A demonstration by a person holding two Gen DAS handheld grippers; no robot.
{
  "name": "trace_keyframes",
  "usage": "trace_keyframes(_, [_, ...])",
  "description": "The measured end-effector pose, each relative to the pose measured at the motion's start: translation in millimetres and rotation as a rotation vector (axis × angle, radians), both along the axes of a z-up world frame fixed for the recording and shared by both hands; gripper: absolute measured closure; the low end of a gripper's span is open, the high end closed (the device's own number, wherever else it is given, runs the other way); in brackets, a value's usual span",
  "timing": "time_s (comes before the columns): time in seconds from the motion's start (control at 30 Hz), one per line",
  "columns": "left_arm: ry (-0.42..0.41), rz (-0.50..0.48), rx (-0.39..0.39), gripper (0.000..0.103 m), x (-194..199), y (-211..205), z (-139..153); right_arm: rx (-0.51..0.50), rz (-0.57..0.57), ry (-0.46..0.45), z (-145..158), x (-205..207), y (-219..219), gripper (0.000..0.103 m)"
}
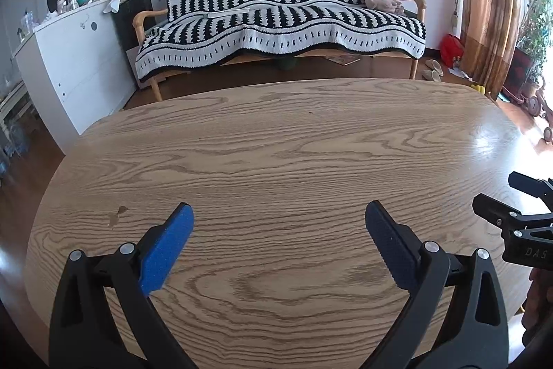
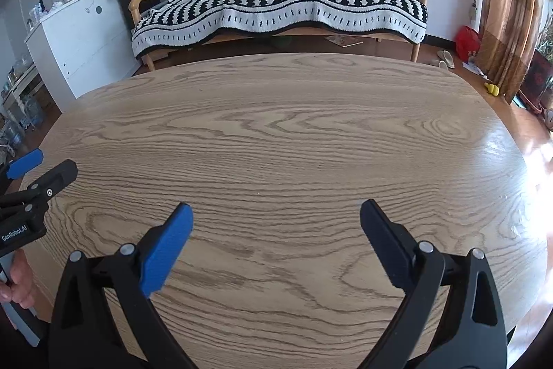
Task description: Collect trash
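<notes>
Both grippers wait over a bare table, no trash in sight

The left gripper (image 1: pixel 279 217) and right gripper (image 2: pixel 275 217) hover above the wooden table (image 1: pixel 276 140), jaws spread wide and empty; apparently the search step, so the next move calls for locating trash beyond the table.

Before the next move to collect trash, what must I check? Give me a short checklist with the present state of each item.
1. Left tongs open and holding nothing: ok.
2. Right tongs open and holding nothing: ok.
3. The two tongs apart from each other, not touching: ok.
4. Trash in view on the table: not ok, only a small stain shows.
5. Bin or bag for trash in view: not ok.
6. Trash on the floor near the sofa: cannot tell.
</notes>
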State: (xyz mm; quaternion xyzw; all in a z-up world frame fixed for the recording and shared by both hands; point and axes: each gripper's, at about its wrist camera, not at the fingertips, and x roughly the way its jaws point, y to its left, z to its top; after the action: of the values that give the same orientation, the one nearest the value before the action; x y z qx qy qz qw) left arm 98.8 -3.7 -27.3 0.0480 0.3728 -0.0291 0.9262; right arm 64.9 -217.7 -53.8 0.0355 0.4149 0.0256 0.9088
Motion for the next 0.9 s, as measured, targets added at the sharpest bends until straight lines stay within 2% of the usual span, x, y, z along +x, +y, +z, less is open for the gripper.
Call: trace_keyframes(0.9, [0.01, 0.0, 0.005, 0.007, -0.1, 0.4, -5.5, 0.002, -0.008, -0.007, 3.8, -5.0, -7.4, 0.009])
